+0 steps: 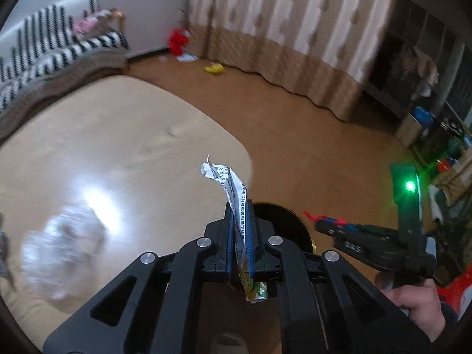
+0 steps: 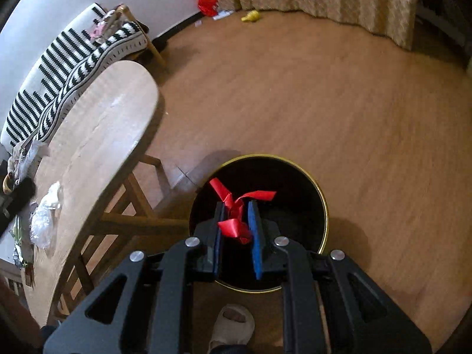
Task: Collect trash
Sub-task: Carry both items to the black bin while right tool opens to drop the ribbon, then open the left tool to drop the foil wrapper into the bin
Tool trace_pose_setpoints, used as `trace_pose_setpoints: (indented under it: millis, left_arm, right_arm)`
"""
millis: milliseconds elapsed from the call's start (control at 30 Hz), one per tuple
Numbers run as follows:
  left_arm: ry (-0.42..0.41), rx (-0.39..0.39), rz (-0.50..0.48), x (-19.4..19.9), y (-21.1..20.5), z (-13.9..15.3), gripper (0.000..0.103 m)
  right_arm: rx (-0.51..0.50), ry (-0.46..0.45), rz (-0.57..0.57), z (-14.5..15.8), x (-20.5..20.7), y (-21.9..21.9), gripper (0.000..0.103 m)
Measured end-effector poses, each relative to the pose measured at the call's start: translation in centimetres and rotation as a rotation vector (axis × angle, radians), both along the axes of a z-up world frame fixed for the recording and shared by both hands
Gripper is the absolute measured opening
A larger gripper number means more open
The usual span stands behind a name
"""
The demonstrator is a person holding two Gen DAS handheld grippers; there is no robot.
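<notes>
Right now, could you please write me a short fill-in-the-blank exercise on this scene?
1. The right gripper holds a ribbon coloured ____.
2. That ribbon hangs over the black ____.
3. The left gripper is shut on a printed ____.
4. The crumpled plastic lies on the ____.

Missing: red; bin; wrapper; table

We see a light wooden worktop with rounded corners on wooden legs. On its near end lies crumpled clear plastic, and beside that some more wrappers at the edge; the rest of its top shows bare wood with a glare patch. In the left wrist view the plastic is blurred. Under and around the worktop we see a brown wooden floor. On the floor stands a black bin with a gold rim, close to the worktop's legs. Far off by the curtain, a red bag, a small yellow object and a few white scraps lie on the floor.
</notes>
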State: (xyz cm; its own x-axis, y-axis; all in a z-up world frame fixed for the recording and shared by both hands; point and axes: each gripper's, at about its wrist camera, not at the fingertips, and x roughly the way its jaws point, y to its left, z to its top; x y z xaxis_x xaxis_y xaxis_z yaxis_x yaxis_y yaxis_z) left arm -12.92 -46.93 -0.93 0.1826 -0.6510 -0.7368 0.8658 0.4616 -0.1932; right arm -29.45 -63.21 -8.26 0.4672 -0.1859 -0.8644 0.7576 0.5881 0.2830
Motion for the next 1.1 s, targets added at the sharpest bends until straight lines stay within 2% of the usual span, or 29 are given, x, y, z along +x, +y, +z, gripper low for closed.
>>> trace_pose_setpoints:
  millis: [300,367,433,467,500,533,567,800,1000,1100]
  left_arm:
    - [0.002,0.018,-0.082,-2.0,-3.2,-2.0,0.006]
    - [0.004,0.028,-0.089,-0.8,-4.1,-2.5,0.006]
    - [0.007,0.037,-0.094,-1.0,-4.5,-2.9,0.006]
    - [0.008,0.04,-0.095,-0.8,-4.7,-3.0,0.006]
    - [0.011,0.042,-0.096,-0.9,-4.8,-3.2,0.006]
    - [0.017,0.044,-0.1,-0.9,-5.0,-3.3,0.007]
    - [0.023,0.047,-0.103,-0.9,-5.2,-3.5,0.007]
    - [0.037,0.064,-0.154,-2.0,-6.9,-4.7,0.007]
    - [0.076,0.064,-0.221,-3.2,-8.5,-5.8,0.007]
    - [0.067,0.061,-0.232,-3.7,-9.2,-6.3,0.007]
  right_arm:
    - [0.028,0.019,-0.021,-0.9,0.4,-0.8,0.017]
    - [0.036,0.018,-0.027,-1.1,0.8,-1.1,0.017]
    - [0.053,0.014,-0.037,-1.2,0.6,-1.4,0.022]
    - [0.057,0.01,-0.04,-1.2,0.3,-1.3,0.036]
    - [0.056,0.01,-0.049,-1.1,0.2,-1.3,0.057]
    - [0.048,0.006,-0.061,-0.9,0.0,-1.4,0.065]
    - [0.04,-0.003,-0.067,-0.7,-0.2,-1.4,0.068]
    - [0.047,-0.061,-0.166,0.2,-2.5,-1.9,0.069]
    - [0.057,-0.07,-0.224,0.2,-4.4,-2.6,0.071]
    - [0.056,-0.078,-0.242,0.3,-5.2,-2.6,0.074]
